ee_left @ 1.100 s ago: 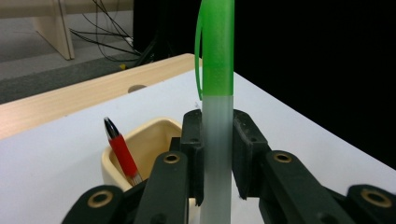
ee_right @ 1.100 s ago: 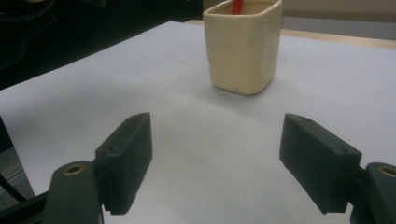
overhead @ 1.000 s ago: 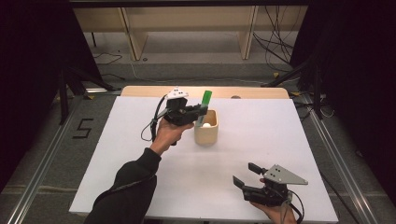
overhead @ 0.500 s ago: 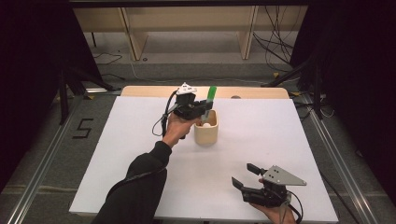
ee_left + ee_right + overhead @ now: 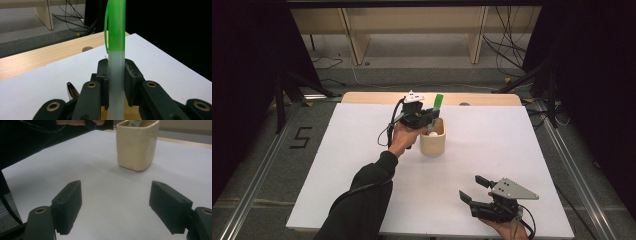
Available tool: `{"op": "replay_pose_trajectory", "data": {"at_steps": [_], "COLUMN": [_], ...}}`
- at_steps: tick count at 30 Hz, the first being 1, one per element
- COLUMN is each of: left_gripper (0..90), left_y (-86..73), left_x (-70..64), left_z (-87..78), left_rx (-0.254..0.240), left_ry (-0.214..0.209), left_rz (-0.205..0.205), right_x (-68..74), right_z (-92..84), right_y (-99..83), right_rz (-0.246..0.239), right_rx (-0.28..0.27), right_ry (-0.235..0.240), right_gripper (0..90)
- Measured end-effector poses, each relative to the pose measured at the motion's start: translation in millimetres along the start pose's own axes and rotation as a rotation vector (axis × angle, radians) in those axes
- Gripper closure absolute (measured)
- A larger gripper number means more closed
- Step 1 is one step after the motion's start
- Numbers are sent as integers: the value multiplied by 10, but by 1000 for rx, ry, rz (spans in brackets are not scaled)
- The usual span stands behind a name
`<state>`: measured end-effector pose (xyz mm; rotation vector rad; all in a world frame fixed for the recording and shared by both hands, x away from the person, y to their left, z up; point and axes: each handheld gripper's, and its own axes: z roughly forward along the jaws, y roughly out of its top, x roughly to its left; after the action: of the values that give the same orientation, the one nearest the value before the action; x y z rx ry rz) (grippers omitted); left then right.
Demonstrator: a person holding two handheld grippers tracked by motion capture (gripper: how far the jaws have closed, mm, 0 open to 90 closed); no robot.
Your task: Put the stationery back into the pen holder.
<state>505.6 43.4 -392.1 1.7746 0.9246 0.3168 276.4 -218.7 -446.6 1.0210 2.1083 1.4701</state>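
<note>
We hold the green-topped toothbrush [image 5: 116, 62] in our left gripper [image 5: 424, 117], fingers clamped, already over the beige cup [image 5: 433, 141], not yet released; right gripper [image 5: 474, 190] fingers gape empty.

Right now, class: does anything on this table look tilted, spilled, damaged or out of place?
Nothing stands out. The cream cup stands upright on the white table, nothing spilled. The left gripper holds a green-and-white toothbrush over it; the right gripper waits open.
</note>
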Motion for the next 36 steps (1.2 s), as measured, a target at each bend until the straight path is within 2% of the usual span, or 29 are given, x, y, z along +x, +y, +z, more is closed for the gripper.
{"op": "replay_pose_trajectory", "data": {"at_steps": [9,13,16,17,19,21,22,25,27,31,36], "left_gripper": [762,760,755,741,645,572,539,486,433,429,391], "left_y": [-20,-37,-47,-47,-39,-16,4,62,99,154,160], "left_x": [-13,-3,-2,-7,-28,-66,-83,-139,-168,-197,-196], "left_z": [52,58,66,67,59,24,0,-72,-125,-253,-385], "left_rx": [15,28,43,55,64,54,54,45,50,30,15], "left_ry": [27,38,19,16,8,16,5,-1,15,2,-13], "left_rz": [33,32,22,26,33,53,49,72,71,82,56], "right_x": [0,3,3,4,4,4,2,-5,-2,0,0], "right_z": [5,0,4,5,5,2,1,3,-1,-1,1], "right_y": [-2,0,-3,-4,-3,0,0,-2,0,2,2], "right_rz": [-1,-5,-13,-14,-15,-21,-23,-21,-22,-22,-23], "right_rx": [3,-2,7,9,7,7,7,7,7,8,10], "right_ry": [5,9,12,13,15,12,9,8,6,6,5], "right_gripper": [274,275,278,278,278,278,278,278,278,278,278]}}
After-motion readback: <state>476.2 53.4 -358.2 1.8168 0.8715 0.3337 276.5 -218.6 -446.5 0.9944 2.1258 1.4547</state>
